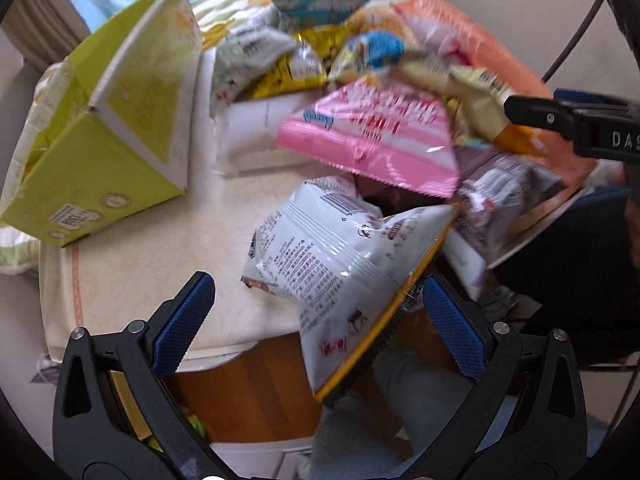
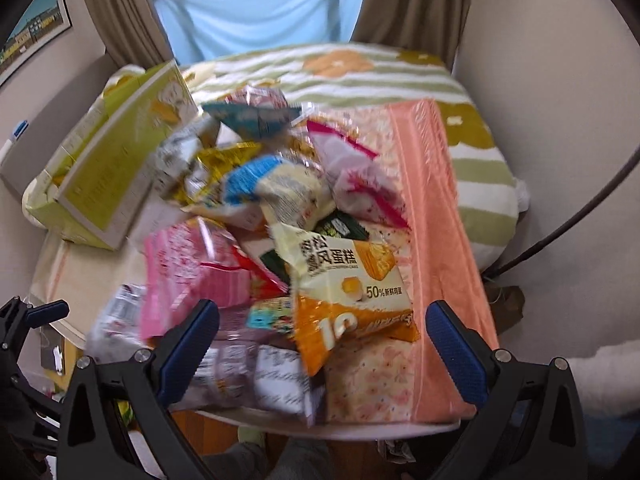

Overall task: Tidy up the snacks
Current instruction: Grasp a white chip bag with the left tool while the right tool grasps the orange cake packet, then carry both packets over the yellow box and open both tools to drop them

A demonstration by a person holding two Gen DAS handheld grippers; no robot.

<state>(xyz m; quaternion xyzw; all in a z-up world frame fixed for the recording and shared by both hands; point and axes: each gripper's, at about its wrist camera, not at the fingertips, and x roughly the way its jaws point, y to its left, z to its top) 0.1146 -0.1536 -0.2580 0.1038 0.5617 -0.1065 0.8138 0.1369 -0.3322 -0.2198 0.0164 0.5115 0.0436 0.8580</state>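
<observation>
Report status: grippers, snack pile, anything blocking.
Left gripper open, white snack bag between its fingers, ungripped. Right gripper open over the snack pile, orange cake pack nearest. Green box lies tipped at table's left.

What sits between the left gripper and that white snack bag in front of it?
Nothing visible. The white snack bag already hangs over the table edge into the space between the open fingers of the left gripper, its yellow seam close to the right-hand finger; contact is unclear.

A home bedroom: flowered striped bedding (image 2: 360, 76), curtains (image 2: 412, 0) at the window, a framed picture (image 2: 32, 28).
</observation>
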